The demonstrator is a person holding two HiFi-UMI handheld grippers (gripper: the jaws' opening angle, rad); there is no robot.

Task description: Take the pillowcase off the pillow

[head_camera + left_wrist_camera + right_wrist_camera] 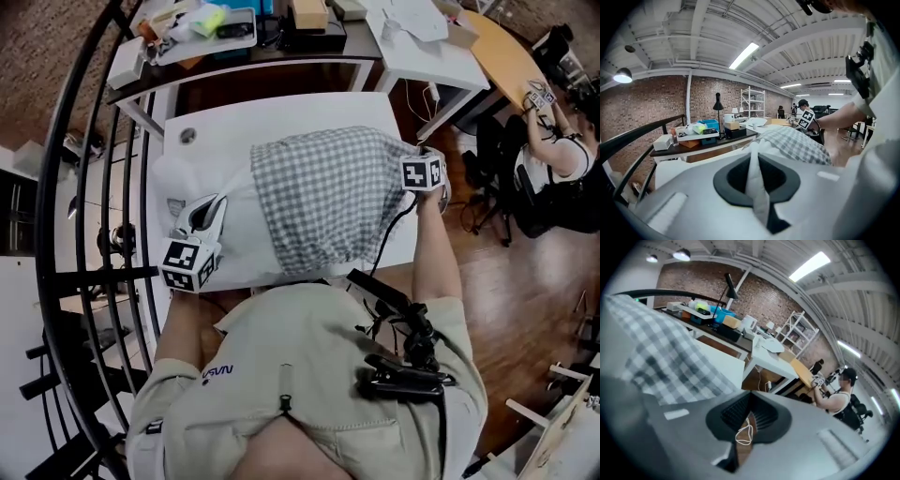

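Roughly half of the stripping appears done: in the head view the grey-and-white checked cotton pillowcase point(323, 192) covers only the right part of the soft white pillow point(239, 239), whose left end lies bared on the flat white worktop point(281, 112) at the centre of the frame.

The left gripper point(214, 204) is seen at the lower left; its fingers point(733, 180) are pressed together on a raised fold of the pillow's white fabric, so the pillow is anchored there.

The right gripper point(749, 416) is set at the right edge of the pillowcase; its fingers point(764, 416) are closed almost fully, and no checked cloth is seen between them; only a thin white looped thread point(744, 434) shows at the gap, and whether it is pinched cannot be told; the checked cloth lies just beside them, at the left of the right gripper view.

The step in hand is judged to be the pulling of the cover off toward the right of the frame; for that, a real hold on the checked cloth seems to be needed first; the right fingers would have to be opened, set over the pillowcase's right edge and closed, while the pillow is kept pinned by the left.
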